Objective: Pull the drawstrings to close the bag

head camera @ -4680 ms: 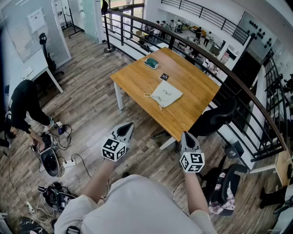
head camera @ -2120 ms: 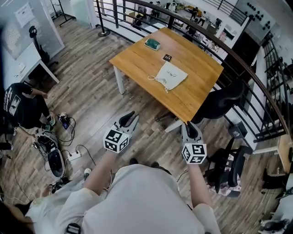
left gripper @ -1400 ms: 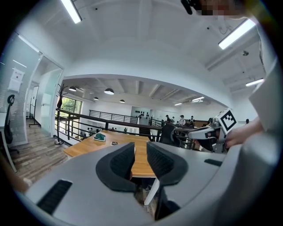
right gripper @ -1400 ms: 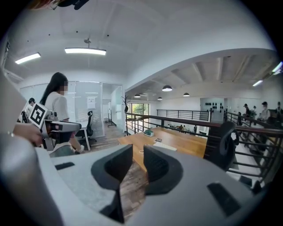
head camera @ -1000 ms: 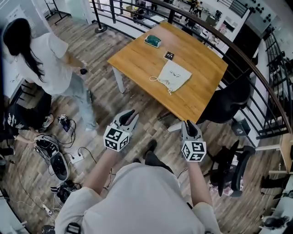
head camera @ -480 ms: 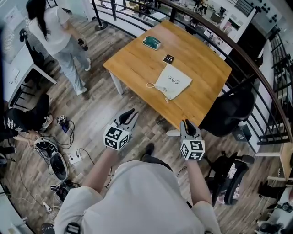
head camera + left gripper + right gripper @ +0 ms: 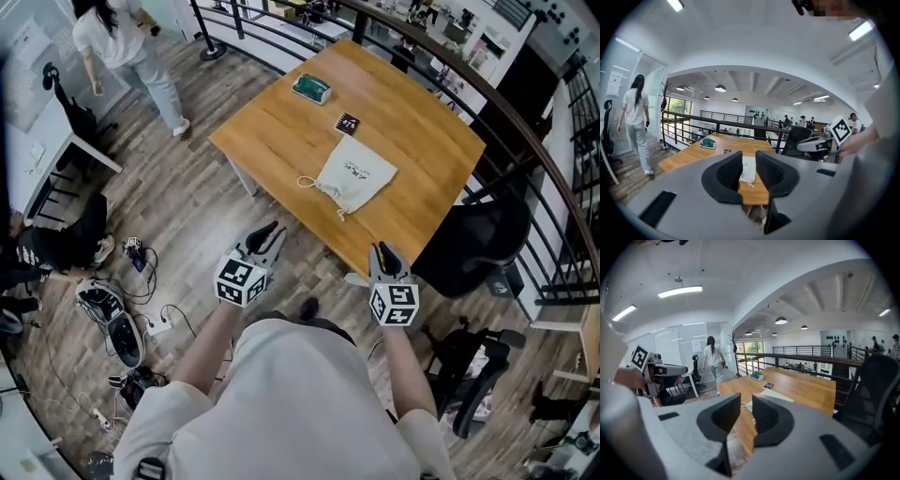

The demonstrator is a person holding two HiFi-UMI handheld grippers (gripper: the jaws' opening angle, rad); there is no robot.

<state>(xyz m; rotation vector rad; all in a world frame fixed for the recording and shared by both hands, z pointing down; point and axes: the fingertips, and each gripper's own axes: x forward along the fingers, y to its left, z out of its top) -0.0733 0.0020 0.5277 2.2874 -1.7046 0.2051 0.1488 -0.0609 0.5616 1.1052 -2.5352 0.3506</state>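
A cream drawstring bag (image 7: 355,182) lies flat on the wooden table (image 7: 417,131), its cord loop (image 7: 306,181) trailing toward the near left edge. Both grippers hover over the floor, short of the table and touching nothing. My left gripper (image 7: 272,230) is open, and the bag (image 7: 749,168) shows far off through the gap in its jaws. My right gripper (image 7: 379,249) is open too, close to the table's near corner; the bag (image 7: 777,396) peeks over its right jaw. Each gripper view shows the other gripper at its side.
On the table's far part lie a green object (image 7: 310,88) and a small black card (image 7: 347,123). A black office chair (image 7: 469,251) stands right of the table, a railing (image 7: 525,150) behind it. A person (image 7: 127,42) walks at far left; cables and gear (image 7: 112,328) litter the floor.
The table and bag have drawn nearer in the head view. The person in white has walked away toward the upper left. Both grippers keep their pose and their jaw gap.
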